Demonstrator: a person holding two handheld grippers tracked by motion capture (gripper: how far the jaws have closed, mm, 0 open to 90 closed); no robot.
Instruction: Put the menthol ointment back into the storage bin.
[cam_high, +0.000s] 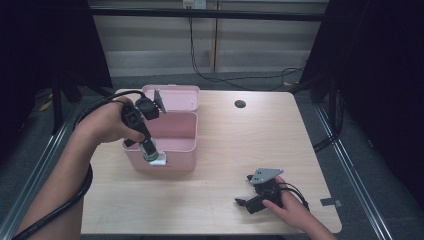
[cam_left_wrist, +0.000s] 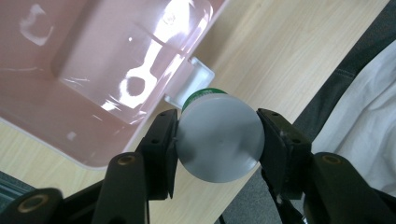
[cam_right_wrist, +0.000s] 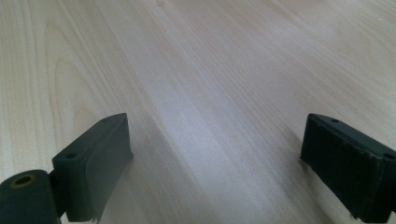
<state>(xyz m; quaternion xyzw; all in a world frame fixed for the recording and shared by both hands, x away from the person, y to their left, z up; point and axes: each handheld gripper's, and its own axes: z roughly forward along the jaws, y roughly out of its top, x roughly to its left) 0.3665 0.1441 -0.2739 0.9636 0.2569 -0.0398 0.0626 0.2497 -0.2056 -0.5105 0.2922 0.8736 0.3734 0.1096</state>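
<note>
1. My left claw (cam_high: 151, 156) pinches a green-banded bottle with a grey cap (cam_left_wrist: 219, 135), held over the near front wall of the pink storage box (cam_high: 181, 134).
2. The box stands open at the surface's (cam_high: 230, 145) left, its lid tipped back.
3. My right claw (cam_high: 245, 201) rests spread wide on bare wood, near the front right.

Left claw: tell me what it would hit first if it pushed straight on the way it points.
The left claw, shut on a grey-capped bottle, points down at the near rim of the open pink box. The bottle's far end would probably meet the white latch on that rim first, though depth is hard to judge.
</note>
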